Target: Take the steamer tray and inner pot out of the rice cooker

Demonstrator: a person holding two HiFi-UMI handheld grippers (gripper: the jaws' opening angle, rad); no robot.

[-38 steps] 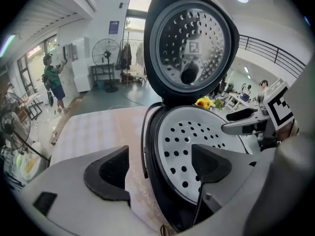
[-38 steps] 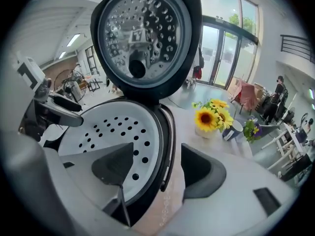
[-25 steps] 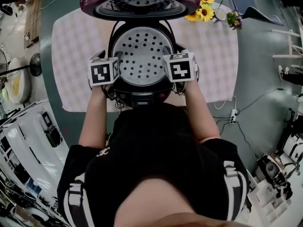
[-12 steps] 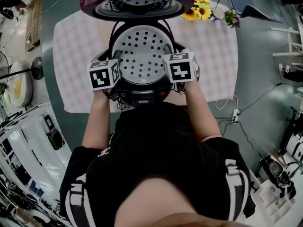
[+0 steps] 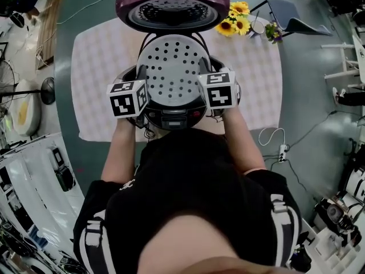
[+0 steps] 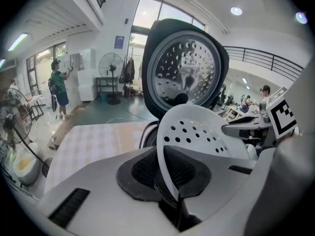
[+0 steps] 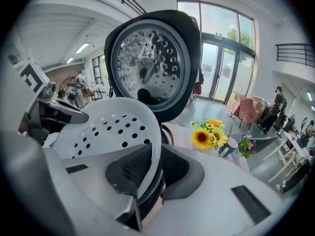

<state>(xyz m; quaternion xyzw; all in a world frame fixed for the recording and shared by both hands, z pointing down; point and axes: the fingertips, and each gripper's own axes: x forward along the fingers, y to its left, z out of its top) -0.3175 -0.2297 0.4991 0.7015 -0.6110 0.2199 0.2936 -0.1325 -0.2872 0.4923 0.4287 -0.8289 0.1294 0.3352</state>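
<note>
At the far left of the head view, a standing fan (image 5: 44, 90) is on the floor beside the table, which is covered by a checked cloth (image 5: 94, 56). On that cloth stands the rice cooker (image 5: 171, 117), its purple lid (image 5: 171, 4) hinged up and back.

The left gripper (image 5: 141, 84) reaches in from the cooker's left. Its jaws have just been closing, and in the left gripper view the left gripper (image 6: 167, 173) has its dark pads pressed on either face of the steamer tray's rim.

The steamer tray (image 5: 171, 67), a pale round dish dotted with holes, is held between the two grippers over the cooker's mouth. It shows tilted up in both gripper views (image 6: 197, 132) (image 7: 106, 127).

The right gripper (image 5: 201, 84) grips the tray's opposite edge. Its jaws have also just been closing, and in its own view the right gripper (image 7: 150, 173) pinches the rim between its pads.

To the right, behind the cooker, sunflowers (image 5: 234, 19) stand at the table's far corner.
</note>
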